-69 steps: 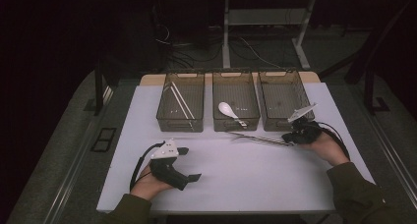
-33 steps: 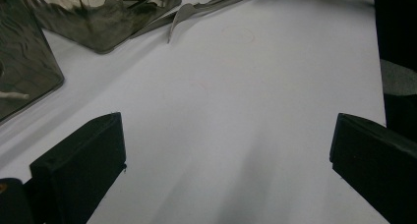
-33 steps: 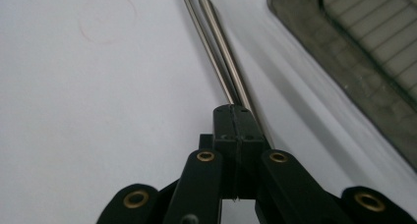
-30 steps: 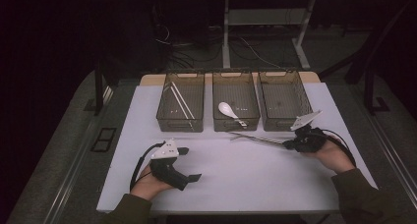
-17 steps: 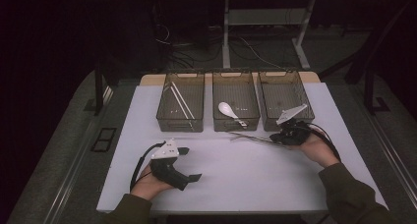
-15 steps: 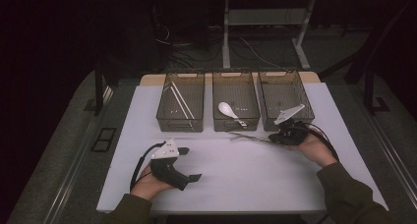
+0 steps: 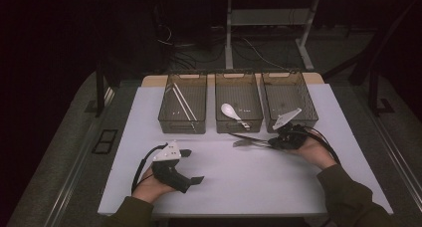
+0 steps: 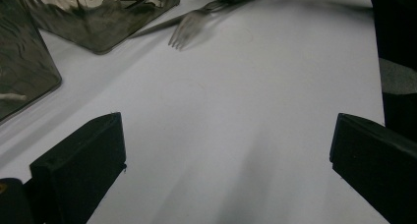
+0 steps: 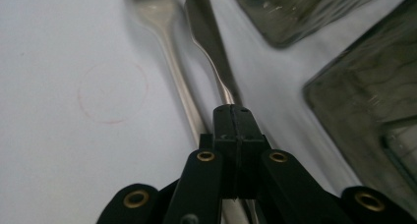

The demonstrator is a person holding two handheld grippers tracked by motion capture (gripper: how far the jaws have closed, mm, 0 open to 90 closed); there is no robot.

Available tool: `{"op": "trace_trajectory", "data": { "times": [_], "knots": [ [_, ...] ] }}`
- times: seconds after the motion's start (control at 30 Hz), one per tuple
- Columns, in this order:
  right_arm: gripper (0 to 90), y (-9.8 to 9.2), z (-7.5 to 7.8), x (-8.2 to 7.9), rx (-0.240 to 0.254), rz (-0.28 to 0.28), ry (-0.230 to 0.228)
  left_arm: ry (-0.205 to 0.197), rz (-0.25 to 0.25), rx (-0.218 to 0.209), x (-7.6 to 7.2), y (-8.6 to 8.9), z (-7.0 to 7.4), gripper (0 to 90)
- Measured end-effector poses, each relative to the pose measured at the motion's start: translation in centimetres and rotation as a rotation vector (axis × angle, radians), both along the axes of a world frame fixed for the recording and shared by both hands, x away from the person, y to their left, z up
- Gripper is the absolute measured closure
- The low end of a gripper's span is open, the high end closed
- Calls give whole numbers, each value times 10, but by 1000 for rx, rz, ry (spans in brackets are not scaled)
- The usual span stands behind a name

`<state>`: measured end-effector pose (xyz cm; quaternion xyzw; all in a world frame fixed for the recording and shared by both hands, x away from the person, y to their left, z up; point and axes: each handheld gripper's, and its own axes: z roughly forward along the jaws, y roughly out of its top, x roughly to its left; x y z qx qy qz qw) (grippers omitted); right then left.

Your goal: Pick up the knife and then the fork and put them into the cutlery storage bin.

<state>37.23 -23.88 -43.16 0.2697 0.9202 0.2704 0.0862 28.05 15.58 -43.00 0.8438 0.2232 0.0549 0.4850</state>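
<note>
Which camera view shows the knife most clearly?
The right gripper view: the knife lies close up beside the fork, its handle between the shut jaws of the right gripper. The high view shows it small and dark. The left gripper view does not show it clearly.

One camera hangs high over the person's side, facing forward and down across the white table (image 7: 249,177) to the three clear bins (image 7: 238,103) at its far edge and the floor beyond. The camera on the left gripper (image 7: 171,167) sits low, close to the tabletop, peering out between its own jaws toward a fork (image 8: 189,27). The camera on the right gripper (image 7: 288,137) looks from very near along its jaws at that same fork (image 9: 164,22) and a knife (image 9: 209,42) beside it.
</note>
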Motion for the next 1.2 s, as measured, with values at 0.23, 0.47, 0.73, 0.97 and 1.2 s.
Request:
{"op": "trace_trajectory", "data": {
  "times": [0.23,0.47,0.73,0.97,1.2],
  "knots": [
    [898,1,-3,-1,-12,20,21,-1,0,-2,0,0,0,0],
    [897,1,-2,-11,-13,76,59,-2,-1,-3,0,0,0,0],
    [895,-1,9,-12,58,59,59,1,-1,2,0,0,0,0],
    [701,17,19,-7,105,128,53,1,-1,4,0,0,0,0],
    [628,44,13,-6,50,174,49,1,-2,4,0,0,0,0]
  ]
}}
